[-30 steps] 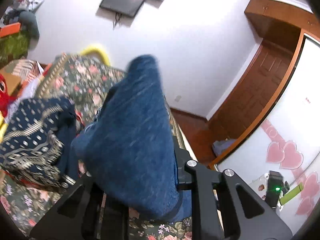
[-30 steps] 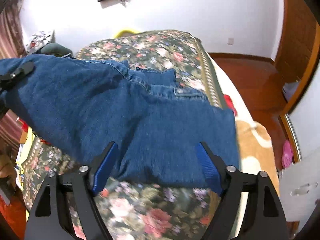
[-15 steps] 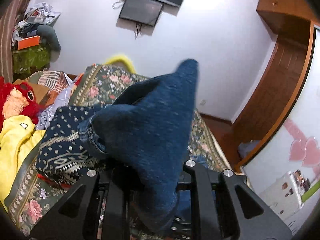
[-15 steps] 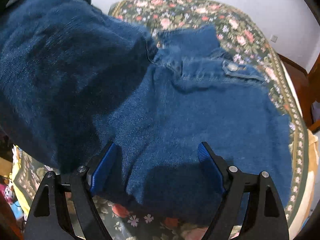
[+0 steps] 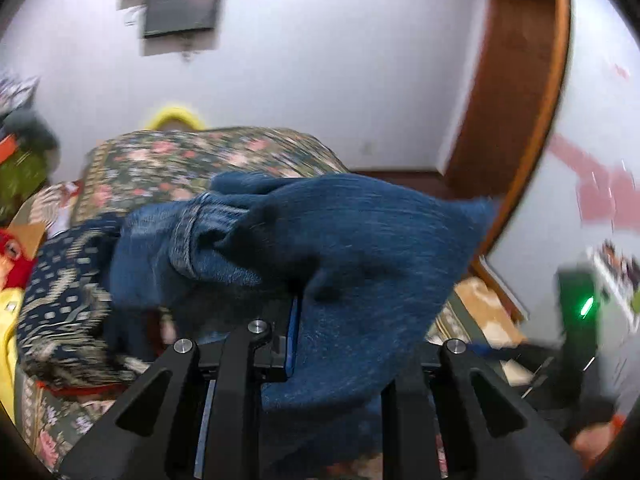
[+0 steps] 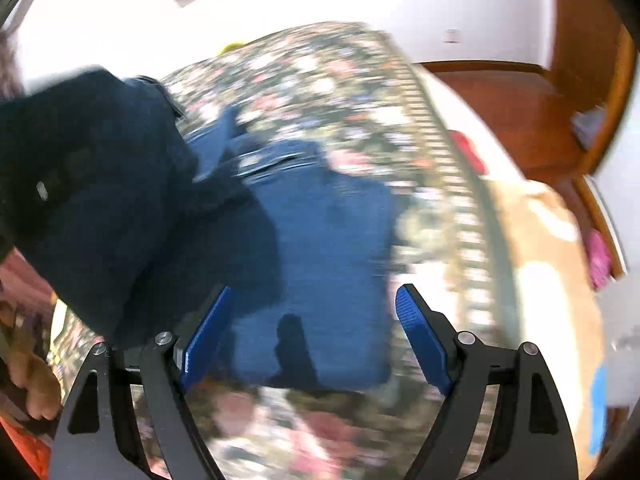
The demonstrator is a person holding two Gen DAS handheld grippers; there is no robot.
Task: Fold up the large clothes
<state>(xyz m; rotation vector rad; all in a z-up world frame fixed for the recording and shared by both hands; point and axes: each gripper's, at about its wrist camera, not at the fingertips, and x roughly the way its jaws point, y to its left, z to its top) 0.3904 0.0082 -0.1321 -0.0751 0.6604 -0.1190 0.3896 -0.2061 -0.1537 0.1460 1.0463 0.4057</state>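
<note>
Left hand-held gripper pinched bunched jeans fold above floral bed. Right hand-held gripper spread, empty. Jeans' flat part lay lengthwise, waistband pointing toward far wall.

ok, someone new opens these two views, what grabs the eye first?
The blue jeans: one end bunched in the shut left claw, filling the middle of the left view, the rest lying flat on the floral bedspread. In the right view, the right claw hangs open above the flat denim, its blue pads apart.
</note>
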